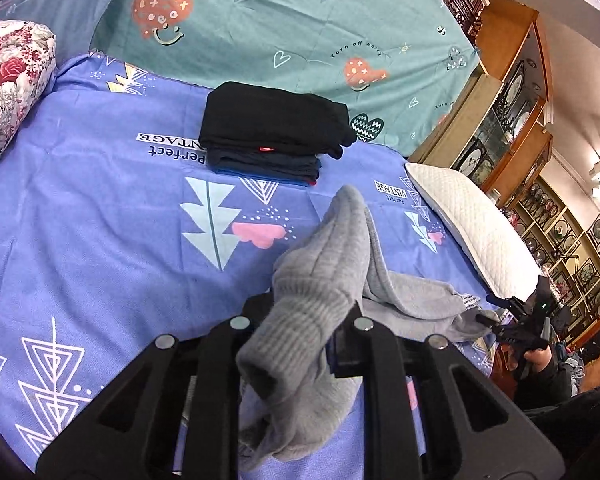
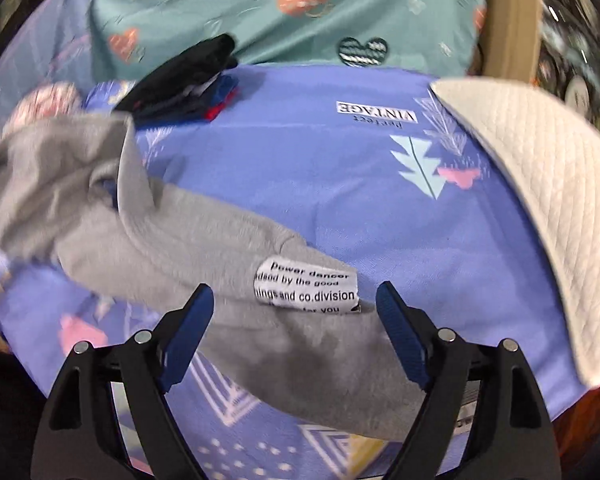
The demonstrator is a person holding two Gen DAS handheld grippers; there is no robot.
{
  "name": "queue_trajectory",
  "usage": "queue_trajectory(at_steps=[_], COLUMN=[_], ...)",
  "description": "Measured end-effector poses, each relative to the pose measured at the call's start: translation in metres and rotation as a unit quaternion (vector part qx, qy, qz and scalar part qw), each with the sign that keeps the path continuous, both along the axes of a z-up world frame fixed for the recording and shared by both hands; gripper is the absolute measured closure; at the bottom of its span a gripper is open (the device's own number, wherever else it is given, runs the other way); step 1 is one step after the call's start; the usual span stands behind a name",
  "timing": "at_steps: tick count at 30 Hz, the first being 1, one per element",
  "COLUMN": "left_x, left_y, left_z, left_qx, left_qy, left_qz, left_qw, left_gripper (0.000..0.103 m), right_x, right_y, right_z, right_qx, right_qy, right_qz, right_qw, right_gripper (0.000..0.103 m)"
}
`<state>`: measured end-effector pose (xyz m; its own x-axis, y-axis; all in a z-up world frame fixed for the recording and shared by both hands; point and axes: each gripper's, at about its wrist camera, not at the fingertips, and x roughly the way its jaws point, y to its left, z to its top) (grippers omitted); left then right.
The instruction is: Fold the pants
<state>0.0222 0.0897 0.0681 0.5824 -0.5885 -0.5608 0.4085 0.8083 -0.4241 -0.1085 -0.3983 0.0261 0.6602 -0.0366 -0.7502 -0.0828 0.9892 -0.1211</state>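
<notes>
A: Describe the grey pants (image 1: pixel 328 280).

B: Soft grey knit, with a ribbed cuff. A white label (image 2: pixel 306 288) with black print is sewn on near the other end. The fabric is crumpled, not flat, and one end is raised off the bed sheet (image 1: pixel 100 220).

A: State of the left tongs (image 1: pixel 300 320)?

B: Pressed together on the ribbed cuff. The cuff bunches between the fingers and hangs down in front of them; the rest of the leg trails ahead and to the right of them onto the sheet.

A: State of the right tongs (image 2: pixel 296 304)?

B: Spread wide. The labelled part of the pants lies between and just ahead of the blue pads (image 2: pixel 400 332); the pads do not press it. No earlier view is available for comparison.

A: Count the items.

B: One pair of grey pants. One stack of folded dark clothes (image 1: pixel 272 132), well ahead of the left tongs. One white quilted pillow (image 1: pixel 472 224), to the right of both tongs. One floral cushion (image 1: pixel 8 88), far left of the left tongs. Two tongs in total.
</notes>
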Motion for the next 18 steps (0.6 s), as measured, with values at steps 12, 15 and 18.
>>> queue_trajectory(at_steps=[12, 15, 18], left_x=[0.012, 0.024, 0.041], left_y=[0.008, 0.023, 0.036], left_z=[-0.002, 0.007, 0.015], left_qx=[-0.004, -0.014, -0.016], left_qy=[0.002, 0.002, -0.002], left_qz=[0.044, 0.061, 0.078], left_qw=[0.9990, 0.9980, 0.9968], left_gripper=[0.088, 0.088, 0.088], right_x=[0.049, 0.063, 0.092], right_y=[-0.005, -0.032, -0.046], right_z=[0.002, 0.042, 0.074], right_qx=[0.009, 0.095, 0.112], right_qy=[0.008, -0.021, -0.035], right_qz=[0.004, -0.019, -0.037], right_qw=[1.000, 0.995, 0.992], right_gripper=[0.095, 0.103, 0.103])
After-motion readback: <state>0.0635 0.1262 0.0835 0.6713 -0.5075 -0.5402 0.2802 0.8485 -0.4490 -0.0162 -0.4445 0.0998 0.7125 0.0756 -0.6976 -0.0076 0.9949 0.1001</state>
